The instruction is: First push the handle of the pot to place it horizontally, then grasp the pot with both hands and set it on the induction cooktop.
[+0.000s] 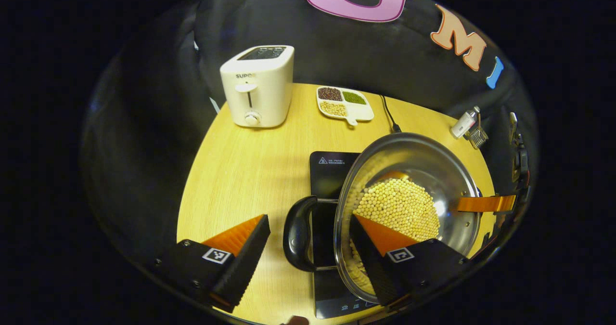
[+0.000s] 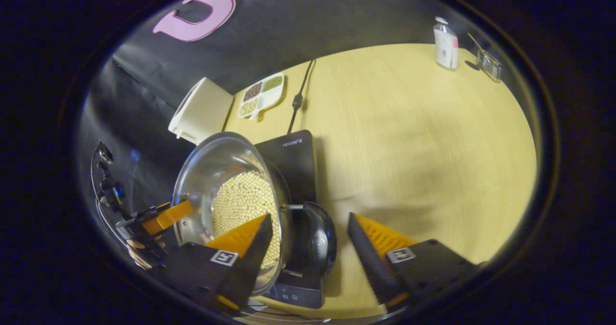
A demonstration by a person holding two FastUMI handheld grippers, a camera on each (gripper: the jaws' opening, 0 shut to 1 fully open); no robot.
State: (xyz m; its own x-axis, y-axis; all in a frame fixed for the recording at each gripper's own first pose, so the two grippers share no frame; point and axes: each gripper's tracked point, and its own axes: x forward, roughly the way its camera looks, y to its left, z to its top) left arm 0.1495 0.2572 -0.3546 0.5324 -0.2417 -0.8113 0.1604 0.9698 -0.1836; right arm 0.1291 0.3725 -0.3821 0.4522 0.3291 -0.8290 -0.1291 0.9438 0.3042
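Resting on the induction cooktop [image 1: 332, 171], the steel pot [image 1: 423, 166] of pale beans [image 1: 399, 207] is seen with a black loop handle [image 1: 298, 233] on each side. In the left gripper view, that handle is framed between the spread fingers of the left gripper [image 1: 310, 240], one finger reaching over the rim. In the right gripper view, the other handle [image 2: 315, 240] is bracketed likewise by the open right gripper [image 2: 310, 238]. A toaster [image 1: 257, 86] and a divided dish [image 1: 344, 103] are set farther back on the wooden table [image 1: 240, 171].
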